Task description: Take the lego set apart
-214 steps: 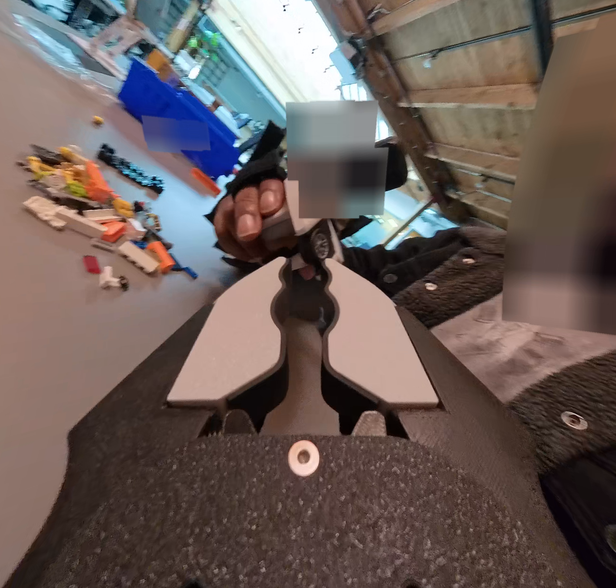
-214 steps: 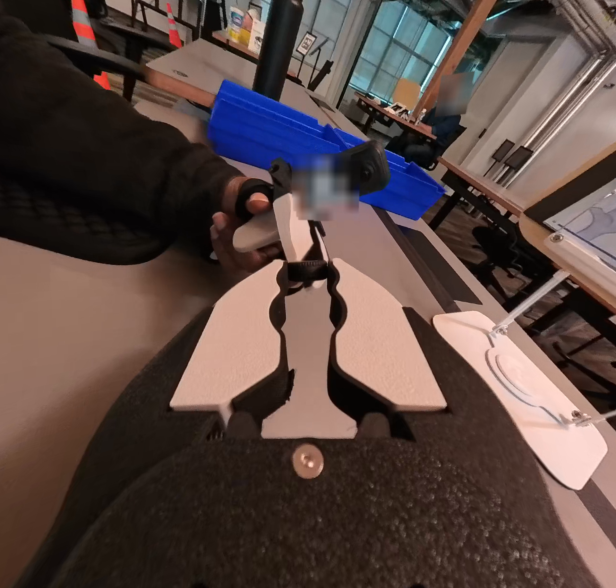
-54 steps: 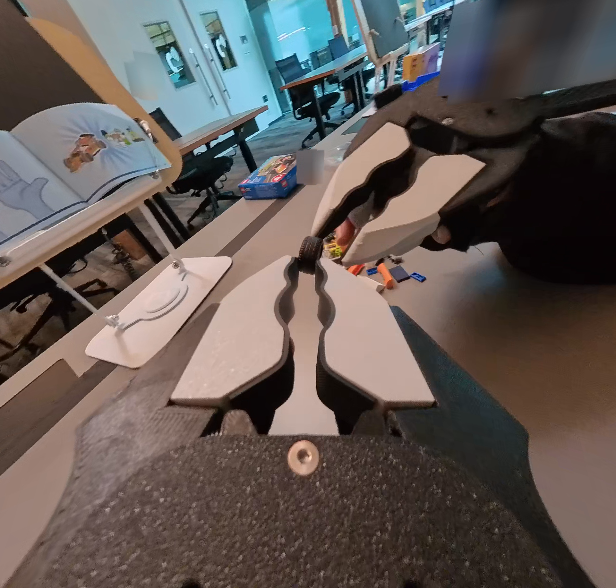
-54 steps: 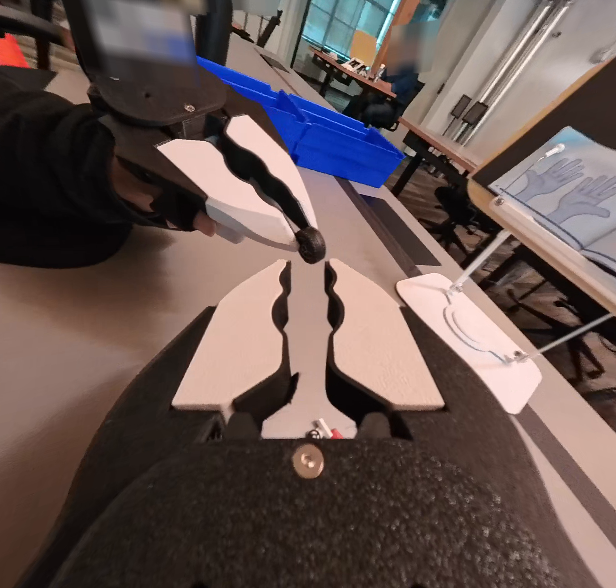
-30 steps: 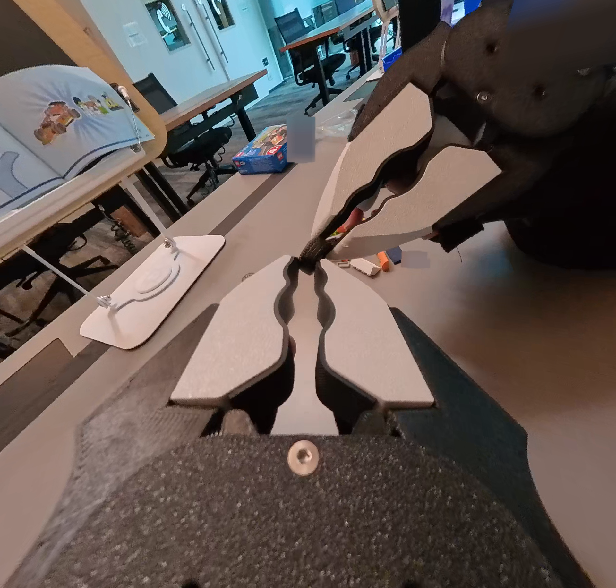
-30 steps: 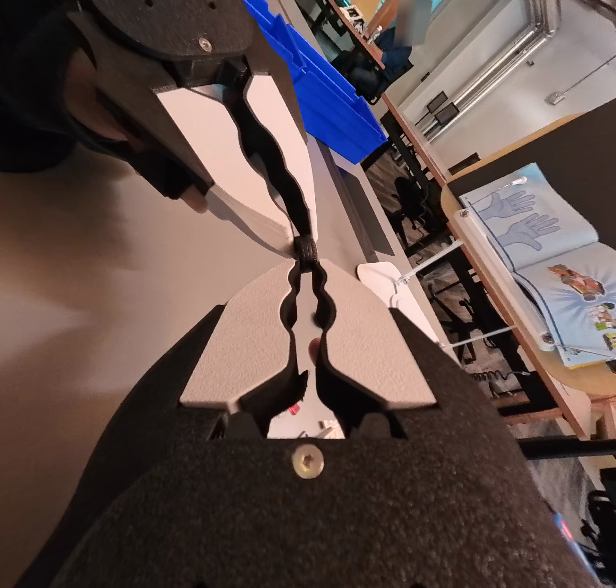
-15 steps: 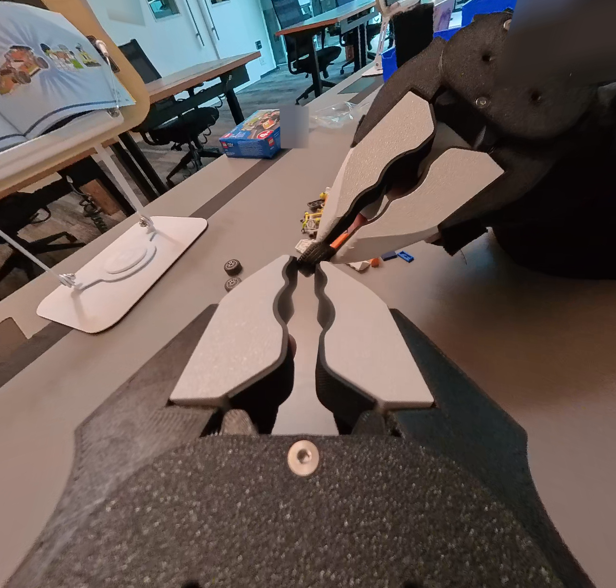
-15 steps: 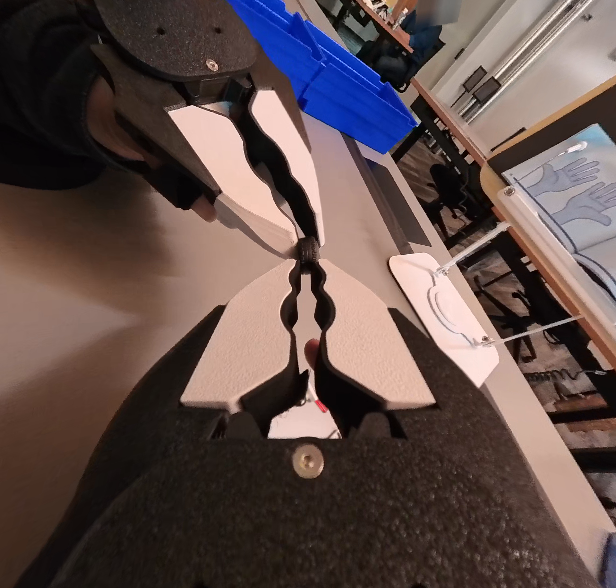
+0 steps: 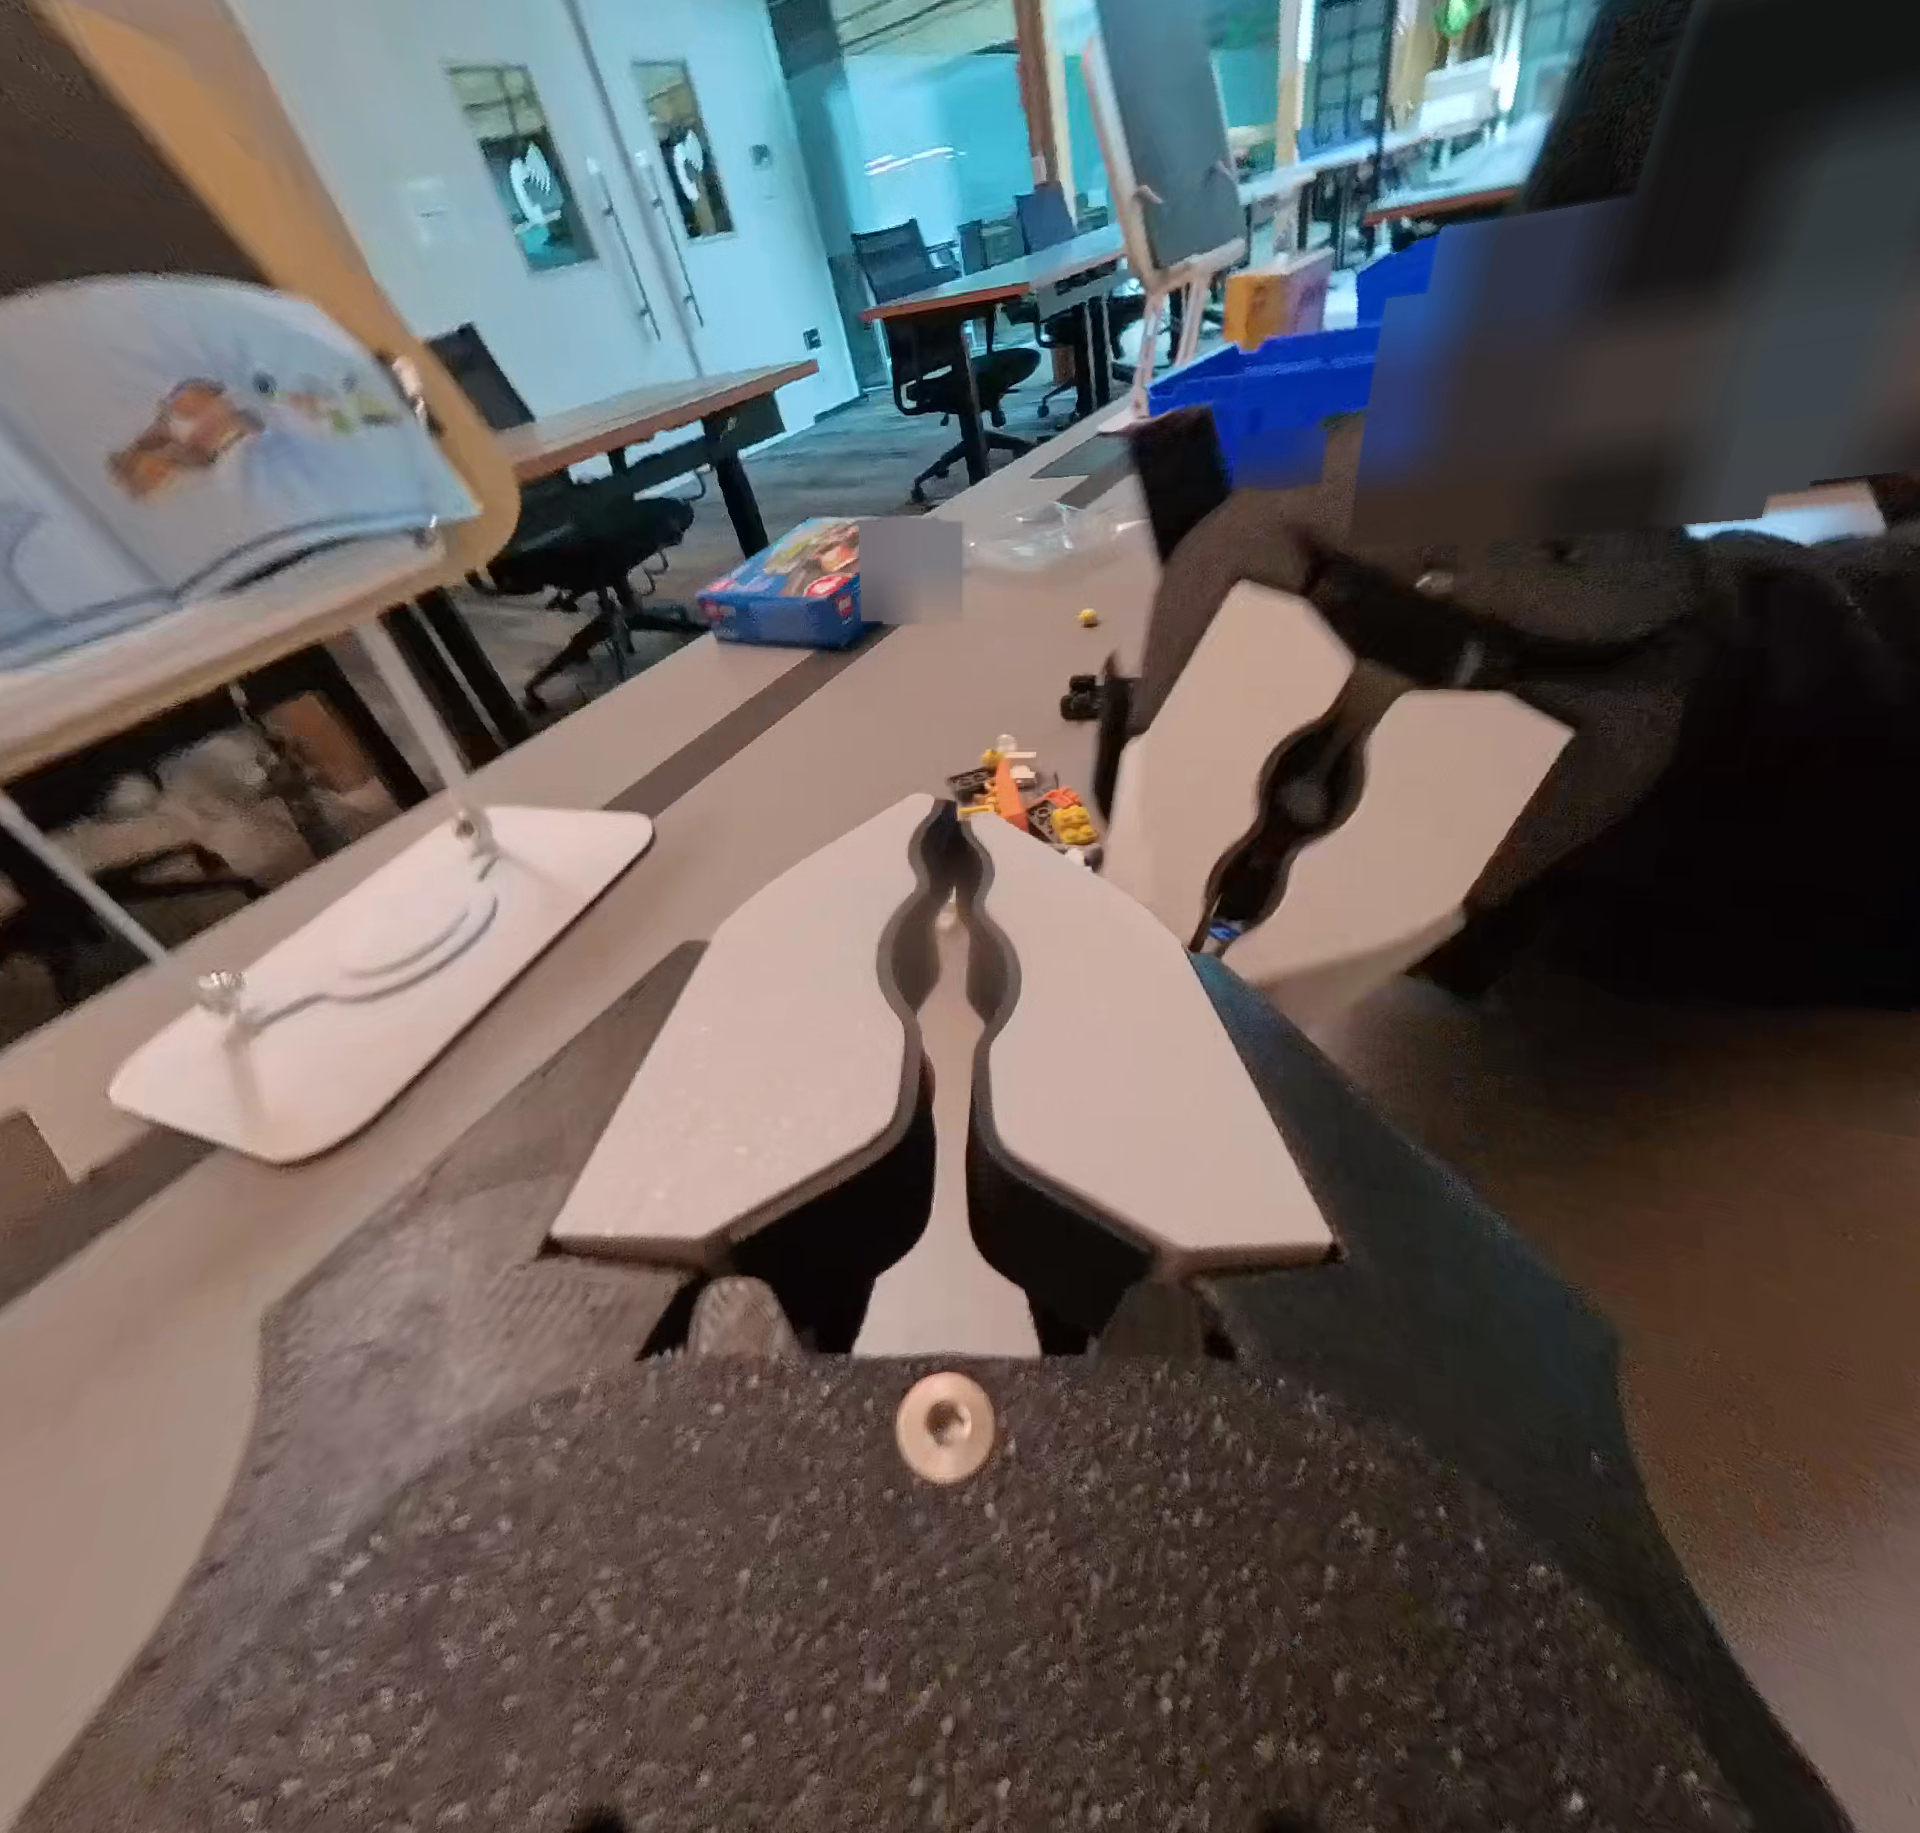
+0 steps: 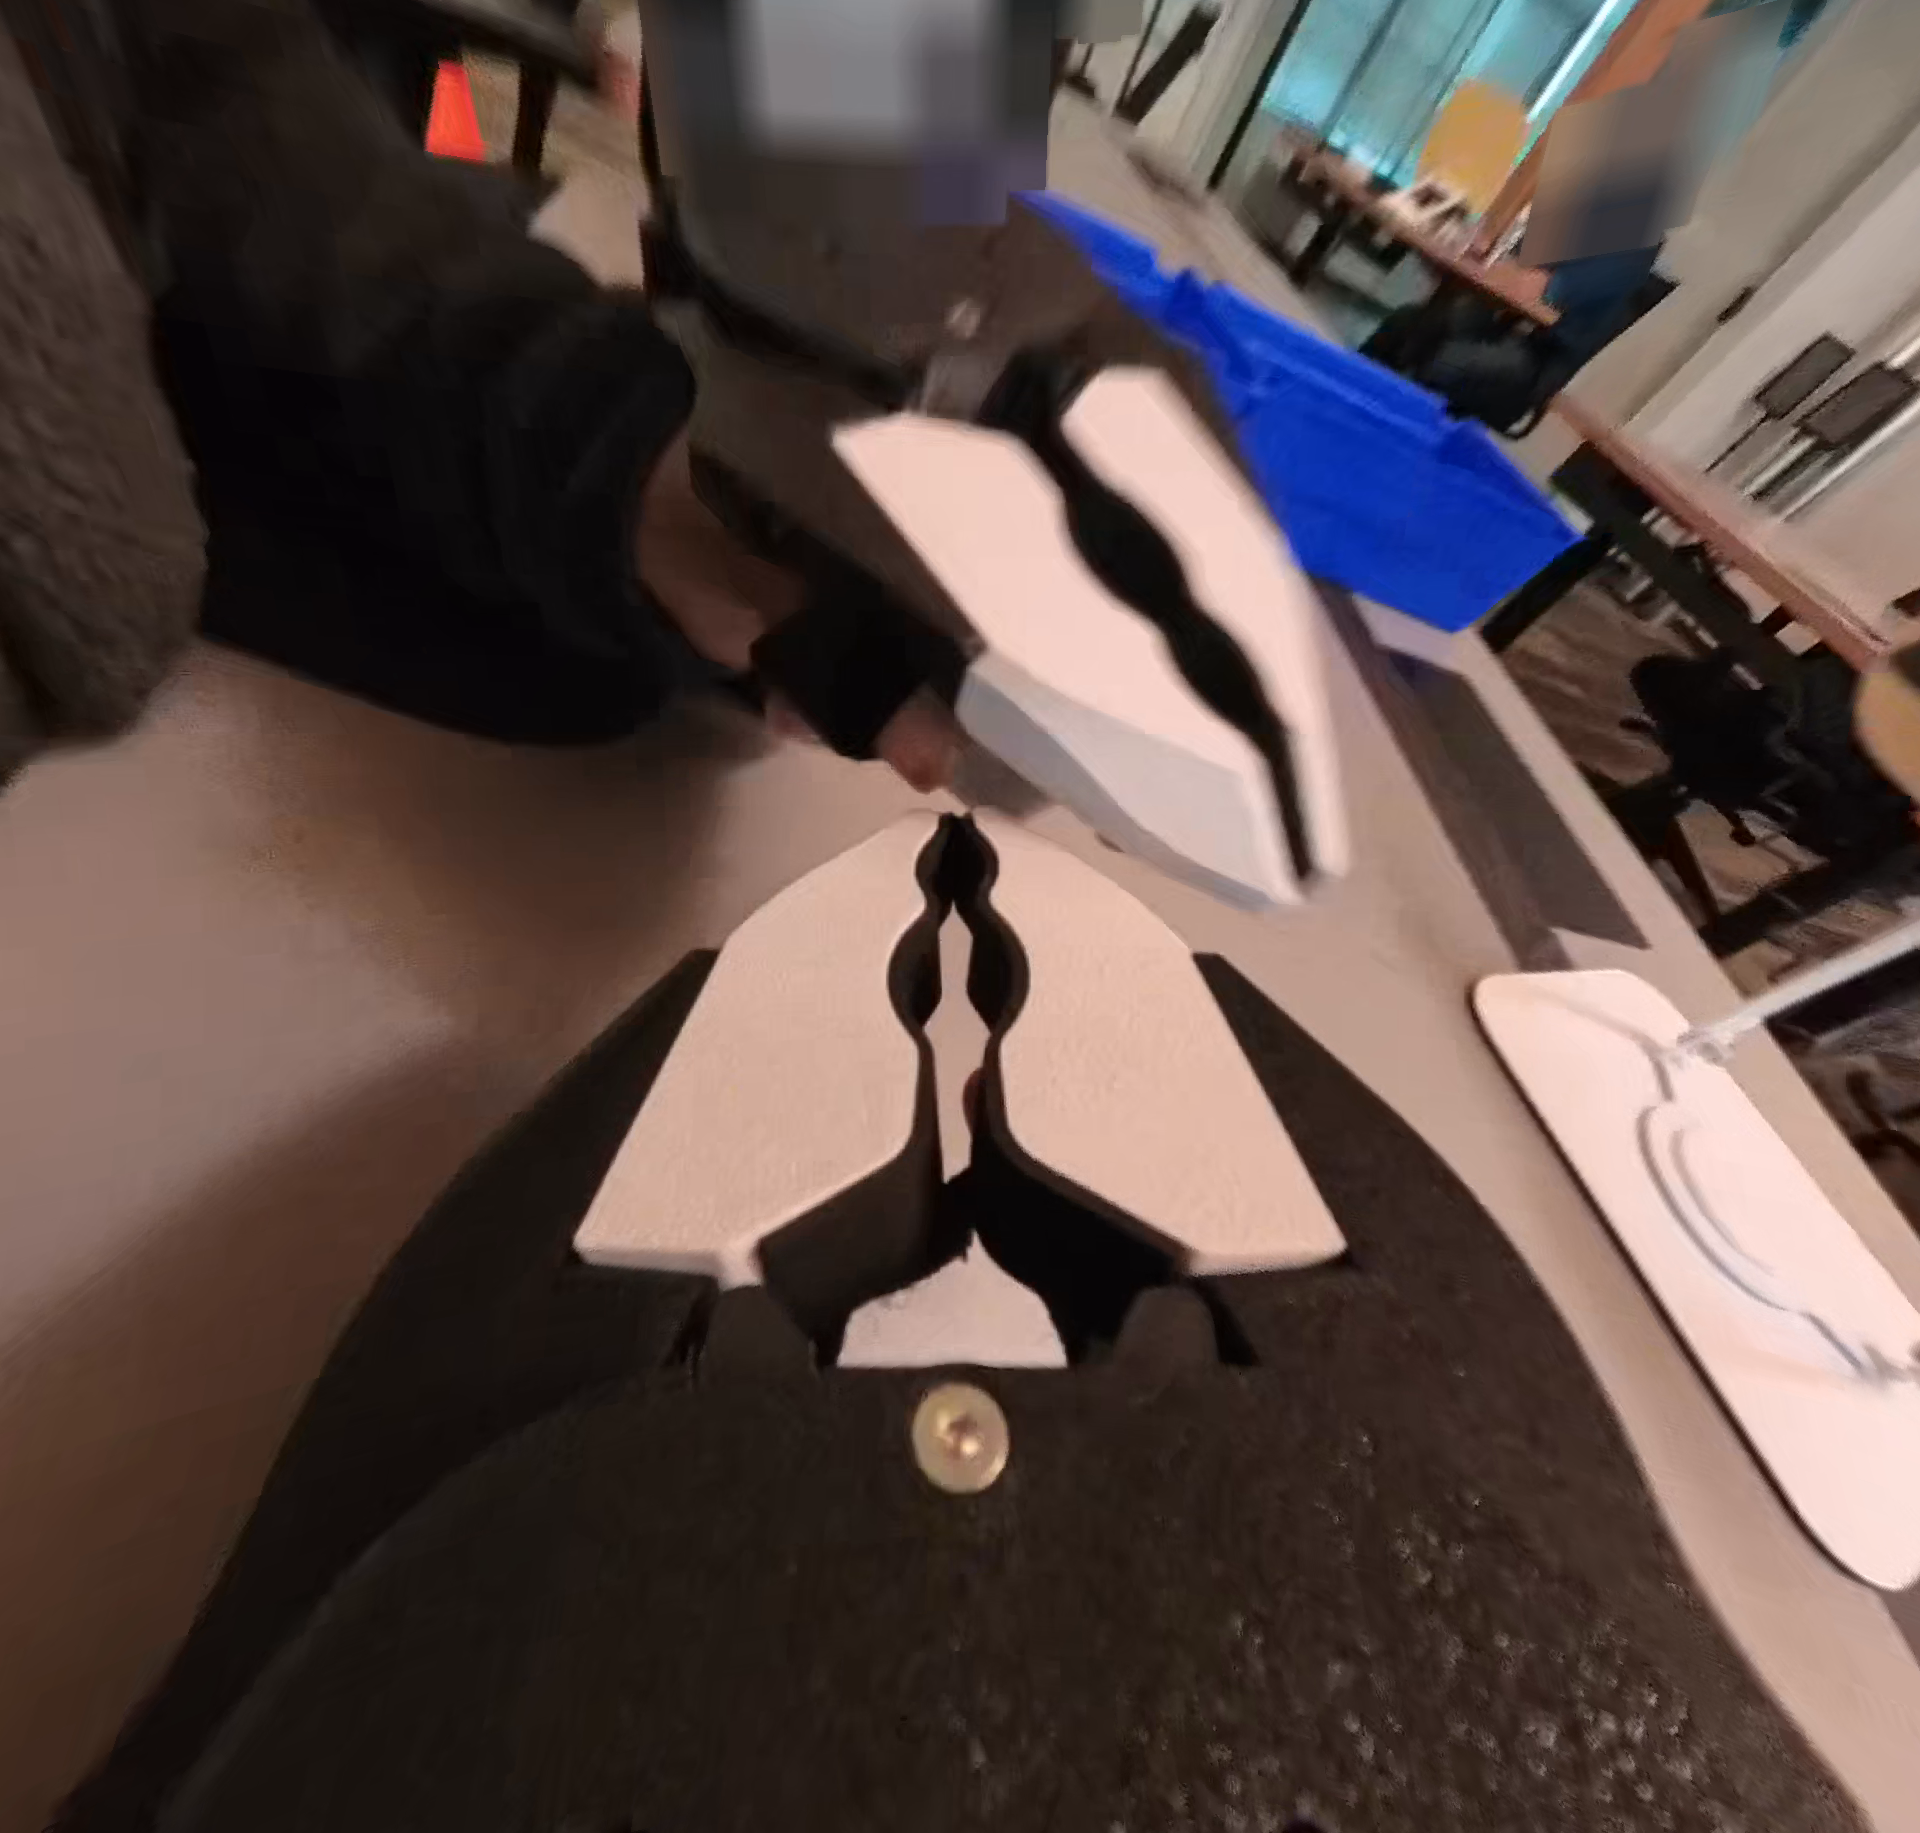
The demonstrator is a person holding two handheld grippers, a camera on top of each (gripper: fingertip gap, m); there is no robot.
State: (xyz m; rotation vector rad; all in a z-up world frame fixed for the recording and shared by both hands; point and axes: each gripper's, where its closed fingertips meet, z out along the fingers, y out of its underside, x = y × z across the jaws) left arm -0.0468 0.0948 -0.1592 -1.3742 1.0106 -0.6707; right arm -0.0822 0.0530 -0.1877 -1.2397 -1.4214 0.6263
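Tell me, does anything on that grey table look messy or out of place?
Only the loose lego pieces, scattered in a small heap on the table beyond the left gripper. That fits a set being taken apart; nothing looks spilled or broken.

The left gripper [image 9: 957, 815] hangs over a grey table [image 9: 1558, 1212], its two white fingers [image 9: 790, 1045] drawn together until the tips all but meet, nothing visible between them. Just ahead and to the right, the right gripper [image 9: 1210, 936], held in a black-sleeved hand [image 9: 1714, 744], points back toward the camera with its jaws nearly closed. Beyond the left gripper's tips lies a heap of loose lego pieces [image 9: 1029, 807] in orange, yellow and black. Farther ahead rests a blue box [image 9: 790, 599]. To the left, a white stand base [image 9: 384, 973] supports an open booklet [image 9: 197, 453].
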